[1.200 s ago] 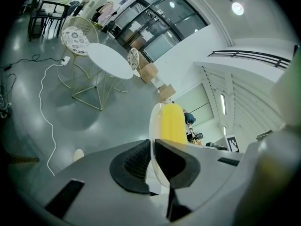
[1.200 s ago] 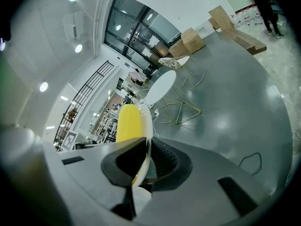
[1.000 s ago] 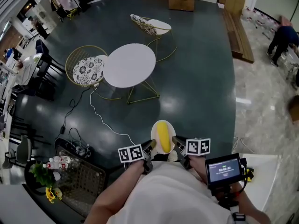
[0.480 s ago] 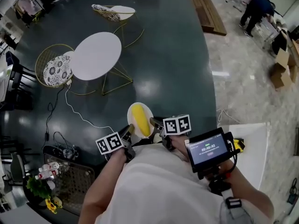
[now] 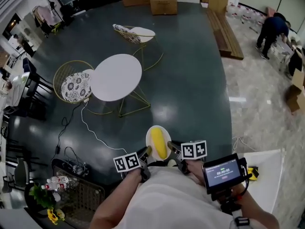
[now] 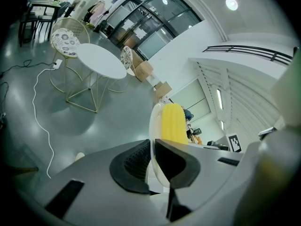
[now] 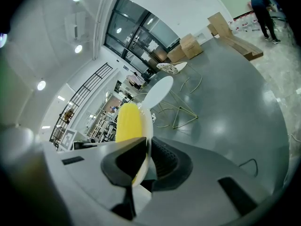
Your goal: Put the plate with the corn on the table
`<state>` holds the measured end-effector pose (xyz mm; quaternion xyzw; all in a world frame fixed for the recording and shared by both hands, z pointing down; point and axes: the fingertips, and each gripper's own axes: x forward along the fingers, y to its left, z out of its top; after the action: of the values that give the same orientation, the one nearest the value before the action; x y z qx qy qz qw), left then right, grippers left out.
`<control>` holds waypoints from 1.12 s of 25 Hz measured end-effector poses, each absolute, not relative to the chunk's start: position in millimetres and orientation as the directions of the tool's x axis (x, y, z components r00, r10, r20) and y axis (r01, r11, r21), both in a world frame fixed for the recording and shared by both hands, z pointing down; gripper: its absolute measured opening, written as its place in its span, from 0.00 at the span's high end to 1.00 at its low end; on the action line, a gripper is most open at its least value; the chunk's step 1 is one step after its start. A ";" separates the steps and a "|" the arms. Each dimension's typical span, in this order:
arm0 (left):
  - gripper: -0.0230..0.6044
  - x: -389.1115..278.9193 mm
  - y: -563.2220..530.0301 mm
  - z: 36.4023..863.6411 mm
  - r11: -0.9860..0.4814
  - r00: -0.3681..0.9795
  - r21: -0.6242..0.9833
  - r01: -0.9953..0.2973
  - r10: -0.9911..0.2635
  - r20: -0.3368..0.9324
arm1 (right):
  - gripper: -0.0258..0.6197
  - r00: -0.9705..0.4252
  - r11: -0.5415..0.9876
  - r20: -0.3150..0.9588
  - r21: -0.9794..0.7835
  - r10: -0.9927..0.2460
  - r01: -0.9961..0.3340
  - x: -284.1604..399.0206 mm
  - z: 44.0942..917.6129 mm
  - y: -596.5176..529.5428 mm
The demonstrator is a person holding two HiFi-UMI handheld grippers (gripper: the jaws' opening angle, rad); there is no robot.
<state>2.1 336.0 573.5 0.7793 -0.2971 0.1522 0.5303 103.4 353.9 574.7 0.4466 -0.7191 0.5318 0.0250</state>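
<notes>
My left tongs (image 5: 147, 151) and right tongs (image 5: 172, 147) each clamp opposite rims of the one plate (image 5: 157, 128) bearing one corn cob (image 5: 158, 143); one white table (image 5: 116, 77) stands well ahead.

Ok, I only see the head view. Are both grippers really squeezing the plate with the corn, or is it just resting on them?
Observer: The left gripper view shows the left gripper with its jaws shut on the rim of the white plate.
Operator: And the other side?
Observer: The right gripper view shows the right gripper shut on the plate's rim too, with the yellow corn right beside its jaws.
</notes>
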 end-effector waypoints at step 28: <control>0.90 27.5 250.3 582.0 -0.255 0.791 0.751 -0.609 -0.270 0.549 | 0.90 -0.567 -0.008 0.521 -0.740 -0.638 -0.672 129.6 580.9 272.3</control>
<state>27.5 250.3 582.0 0.7766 -0.2829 0.1567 0.5406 129.6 272.3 580.9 0.4651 -0.7041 0.5364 0.0159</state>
